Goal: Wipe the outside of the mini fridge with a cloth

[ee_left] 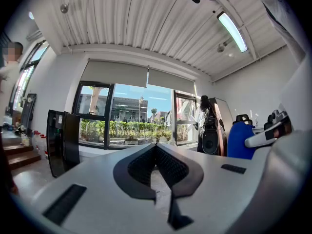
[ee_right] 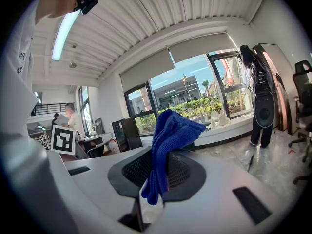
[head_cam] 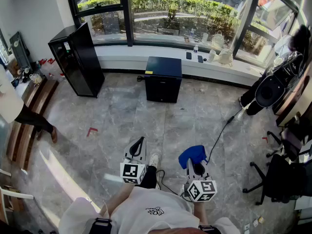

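Observation:
The mini fridge (head_cam: pixel 163 79), a low dark cube, stands on the grey floor under the window, well ahead of both grippers. My right gripper (head_cam: pixel 193 165) is held close to my body, shut on a blue cloth (head_cam: pixel 192 154). In the right gripper view the cloth (ee_right: pixel 169 138) stands up from between the jaws of that gripper (ee_right: pixel 161 156) and hides their tips. My left gripper (head_cam: pixel 138 144) is beside it at the left. Its jaws (ee_left: pixel 156 146) meet with nothing between them. The cloth (ee_left: pixel 239 140) also shows at the right of the left gripper view.
A taller black fridge (head_cam: pixel 77 59) with its door ajar stands at the back left. A person (head_cam: pixel 28 117) walks by wooden steps at the left. A speaker on a stand (head_cam: pixel 268 91), a floor cable (head_cam: pixel 222 130) and office chairs (head_cam: pixel 279 178) fill the right side.

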Demonstrator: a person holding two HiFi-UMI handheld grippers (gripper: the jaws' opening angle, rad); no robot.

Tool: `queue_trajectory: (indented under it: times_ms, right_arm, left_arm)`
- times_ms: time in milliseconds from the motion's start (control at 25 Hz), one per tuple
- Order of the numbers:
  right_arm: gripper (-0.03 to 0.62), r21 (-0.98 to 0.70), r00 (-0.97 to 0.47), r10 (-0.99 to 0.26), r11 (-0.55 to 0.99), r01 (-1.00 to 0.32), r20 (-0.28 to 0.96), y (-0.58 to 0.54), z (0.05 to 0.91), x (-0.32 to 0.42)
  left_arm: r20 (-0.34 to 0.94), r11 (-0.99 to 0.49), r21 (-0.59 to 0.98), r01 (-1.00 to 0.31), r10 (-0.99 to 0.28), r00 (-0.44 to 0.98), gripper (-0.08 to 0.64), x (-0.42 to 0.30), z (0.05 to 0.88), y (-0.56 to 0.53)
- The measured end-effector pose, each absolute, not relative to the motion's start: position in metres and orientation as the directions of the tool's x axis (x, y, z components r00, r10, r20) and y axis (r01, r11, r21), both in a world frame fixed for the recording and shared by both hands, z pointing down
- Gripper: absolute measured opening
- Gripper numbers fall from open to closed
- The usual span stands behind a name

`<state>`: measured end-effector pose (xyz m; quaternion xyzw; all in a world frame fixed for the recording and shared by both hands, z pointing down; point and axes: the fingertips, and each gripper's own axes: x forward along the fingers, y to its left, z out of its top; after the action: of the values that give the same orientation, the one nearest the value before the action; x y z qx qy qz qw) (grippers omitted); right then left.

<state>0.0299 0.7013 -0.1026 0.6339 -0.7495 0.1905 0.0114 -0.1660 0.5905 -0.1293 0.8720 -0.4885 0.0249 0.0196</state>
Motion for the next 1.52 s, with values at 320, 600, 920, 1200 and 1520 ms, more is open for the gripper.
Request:
queue_trajectory:
  times_ms: [320,600,920,1200,1520]
  right_arm:
    - [0.072,-0.241,-0.264,-0.951,0.222,-0.945,0.159,0.562,-0.119,0.0]
    - [0.072,-0.222,-0.208,-0.951,0.157,-0.962,0.228,0.442,-0.127,0.014]
    - [0.072,-0.239,-0.201,-0.924,0.126,-0.963,0.324,0.356,-0.096,0.011]
    - [0.072,-0.281,-0.25,-0.9,0.152,-0.948,0.356,0.29,-0.098,0.009]
    - [0.072,-0.199,-0.278,-0.911,0.224,-0.954,0.306,0.219,-0.118,0.021]
  left_arm:
    - [0.045,-0.53,0.033,-0.847,-0.846,0.531,0.005,-0.149,-0.116,0.481]
    - [0.021,-0.562,0.042,-0.826,-0.826,0.564,0.005,-0.142,-0.13,0.362]
    - [0.033,-0.564,0.082,-0.821,-0.822,0.568,0.005,-0.142,-0.11,0.267]
    - [0.075,-0.462,0.152,-0.874,-0.876,0.477,0.005,-0.166,-0.099,0.206]
    - [0.098,-0.433,0.113,-0.894,-0.891,0.444,0.005,-0.155,-0.097,0.146]
